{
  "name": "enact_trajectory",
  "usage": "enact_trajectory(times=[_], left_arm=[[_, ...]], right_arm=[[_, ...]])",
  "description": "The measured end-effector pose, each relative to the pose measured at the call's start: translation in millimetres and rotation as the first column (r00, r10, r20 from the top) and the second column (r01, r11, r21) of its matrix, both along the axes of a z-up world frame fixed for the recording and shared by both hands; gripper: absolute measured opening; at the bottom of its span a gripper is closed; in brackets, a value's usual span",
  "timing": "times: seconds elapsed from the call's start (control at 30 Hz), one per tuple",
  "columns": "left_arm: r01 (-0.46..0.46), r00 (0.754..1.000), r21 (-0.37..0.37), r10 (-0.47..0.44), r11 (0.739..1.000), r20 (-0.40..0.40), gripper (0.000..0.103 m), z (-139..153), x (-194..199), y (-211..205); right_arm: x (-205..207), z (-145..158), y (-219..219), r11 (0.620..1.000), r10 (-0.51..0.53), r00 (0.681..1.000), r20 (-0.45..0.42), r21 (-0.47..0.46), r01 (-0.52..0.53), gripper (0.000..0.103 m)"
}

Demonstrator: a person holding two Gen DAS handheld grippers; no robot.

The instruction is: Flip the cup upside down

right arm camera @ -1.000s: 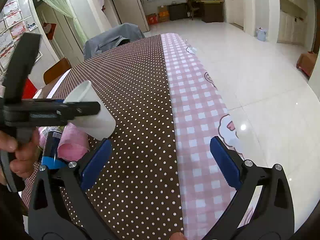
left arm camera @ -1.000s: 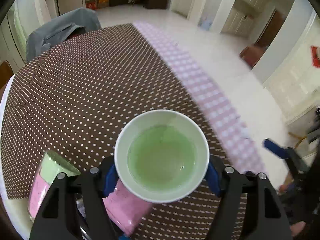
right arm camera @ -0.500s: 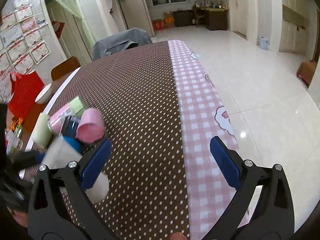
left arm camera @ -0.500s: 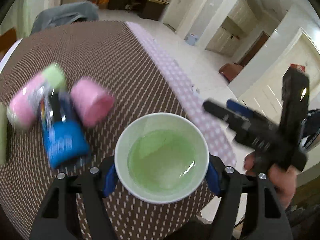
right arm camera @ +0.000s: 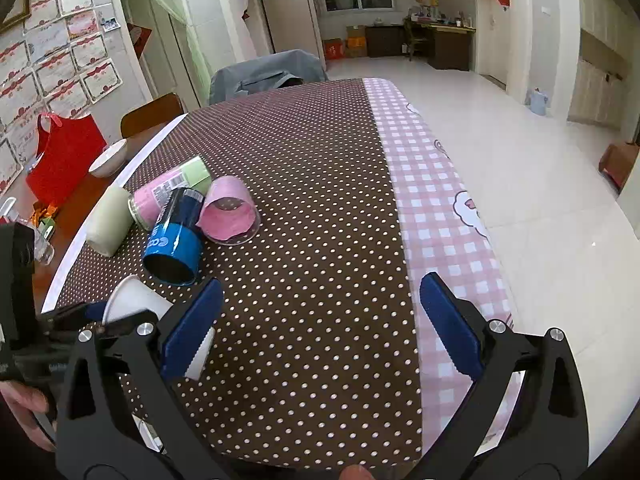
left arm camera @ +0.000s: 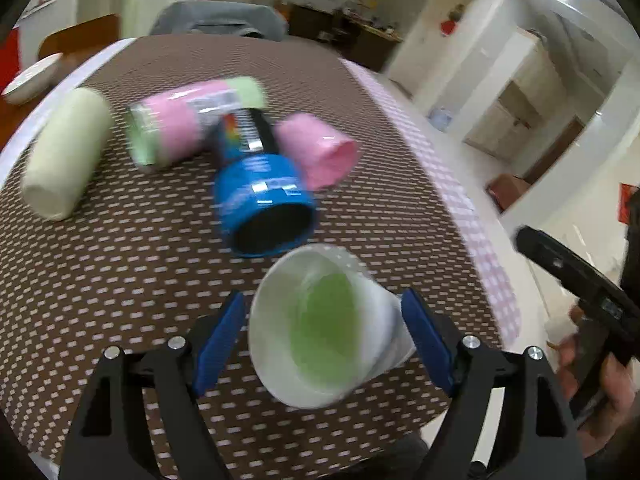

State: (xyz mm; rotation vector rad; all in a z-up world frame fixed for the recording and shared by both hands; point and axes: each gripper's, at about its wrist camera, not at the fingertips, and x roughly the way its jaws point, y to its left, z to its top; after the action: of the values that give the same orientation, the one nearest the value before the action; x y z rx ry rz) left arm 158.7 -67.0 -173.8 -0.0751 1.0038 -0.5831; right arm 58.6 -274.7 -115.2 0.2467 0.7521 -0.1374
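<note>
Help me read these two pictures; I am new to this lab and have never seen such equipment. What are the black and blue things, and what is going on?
No robot here: a person holds a hand-operated clamp tool in each hand, each with a fisheye camera looking along its blue-padded fingers.

The left tool, seen in its own camera, is shut on a white paper cup with a green inside, tipped sideways, not yet upside down. The right tool is open and holds nothing.

On the brown dotted tablecloth several cups lie on their sides: a blue cup, a pink cup, a pale green cup and a pink-and-green stack of cups.
</note>
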Motion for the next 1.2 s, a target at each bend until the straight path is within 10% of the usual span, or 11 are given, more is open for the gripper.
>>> enact_trajectory(times=[1.2], left_arm=[[-0.333, 0.898, 0.187, 0.25, 0.924, 0.363, 0.098, 63.6, -59.4, 87.8]], right_arm=[[-25.3, 25.3, 73.6, 0.978, 0.204, 0.977, 0.067, 0.031, -0.206, 0.097]])
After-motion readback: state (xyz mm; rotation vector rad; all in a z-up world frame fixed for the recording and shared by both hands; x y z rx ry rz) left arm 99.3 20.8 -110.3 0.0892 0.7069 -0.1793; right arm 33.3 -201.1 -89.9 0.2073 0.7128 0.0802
